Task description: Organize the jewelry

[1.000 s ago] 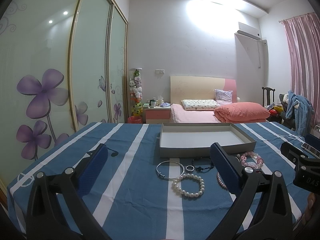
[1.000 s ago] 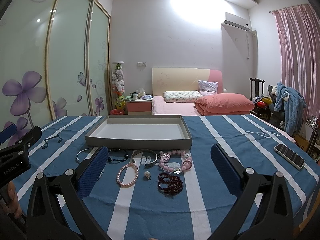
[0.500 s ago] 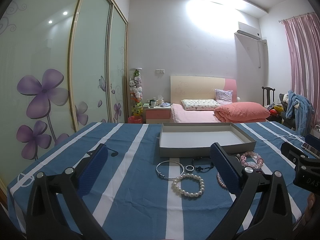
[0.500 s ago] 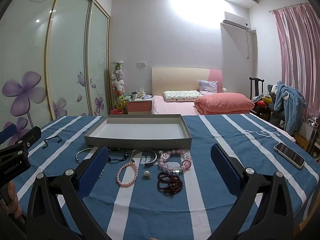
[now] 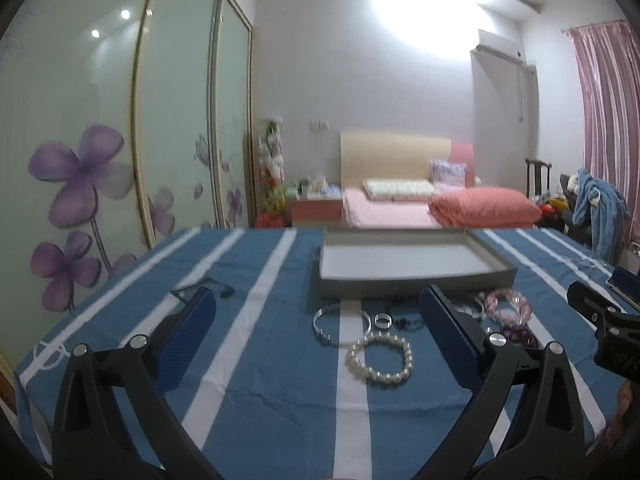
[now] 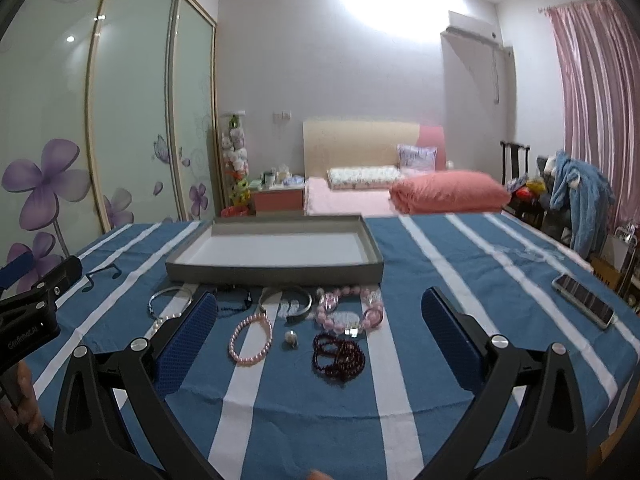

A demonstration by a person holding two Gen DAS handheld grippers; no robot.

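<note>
A shallow grey tray (image 5: 412, 280) (image 6: 276, 271) with a white floor lies empty on the blue striped cloth. In front of it lie a white pearl bracelet (image 5: 380, 357), a silver bangle (image 5: 340, 323), a small ring (image 5: 383, 321), a pink pearl bracelet (image 6: 250, 339), a dark red bead bracelet (image 6: 339, 356), a big pink bead bracelet (image 6: 349, 309) and a grey bangle (image 6: 285, 301). My left gripper (image 5: 316, 338) is open and empty above the cloth, left of the pearl bracelet. My right gripper (image 6: 320, 338) is open and empty, near the pink and dark red bracelets.
A phone (image 6: 583, 305) lies at the table's right side. A thin dark item (image 6: 101, 274) lies at the left. Behind the table stand a bed (image 6: 400, 196), a wardrobe with flower doors (image 5: 100, 152) and a chair with clothes (image 6: 576, 196).
Both grippers have moved forward and slightly down toward the jewelry. The views are a little blurred. Nothing has been picked up.
</note>
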